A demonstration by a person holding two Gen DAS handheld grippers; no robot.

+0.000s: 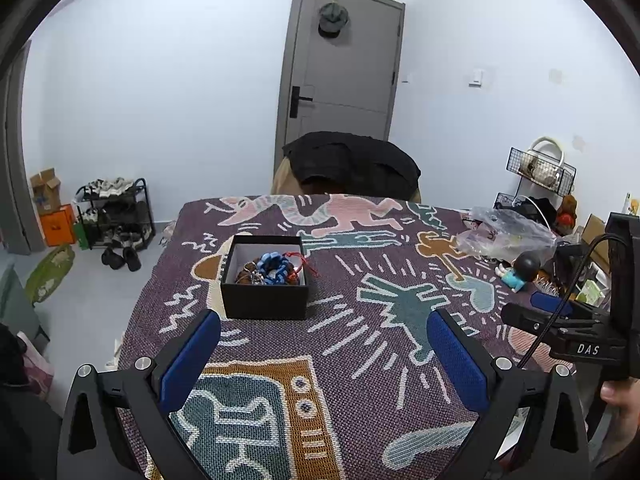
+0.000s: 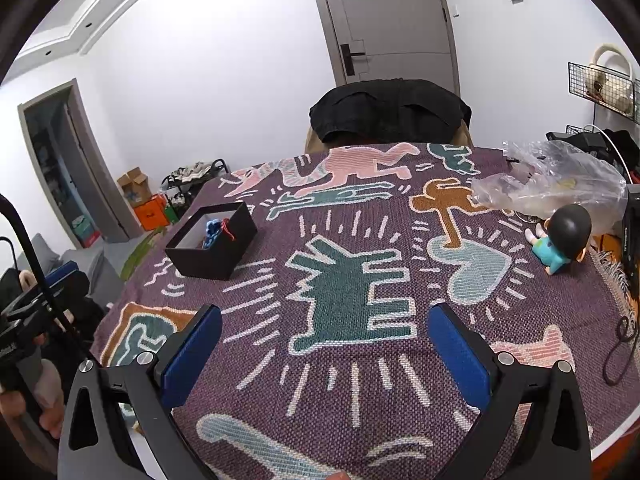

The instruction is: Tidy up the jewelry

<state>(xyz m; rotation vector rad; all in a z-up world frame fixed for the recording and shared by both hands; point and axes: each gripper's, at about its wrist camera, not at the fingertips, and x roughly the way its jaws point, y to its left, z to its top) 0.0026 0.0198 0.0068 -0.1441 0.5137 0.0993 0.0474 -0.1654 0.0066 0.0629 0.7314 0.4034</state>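
Both tools, left [image 1: 324, 344] and right [image 2: 325, 340], are held wide and empty. The box [image 1: 265, 295] seems loosely heaped; tangled jewelry [image 1: 269, 269] could be dragged out together.

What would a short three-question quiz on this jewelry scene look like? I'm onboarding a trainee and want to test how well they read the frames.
1. True or false: the black box on the patterned cloth has its lid on.
2. Which is holding something: A) left gripper, B) right gripper, C) neither?
3. Name the toy lying by the clear plastic bag.

Key
1. False: it is open, with the blue bead bracelet and other pieces inside.
2. C: both stand open above the cloth with nothing between their fingers.
3. A dark-haired figurine in a light blue top.
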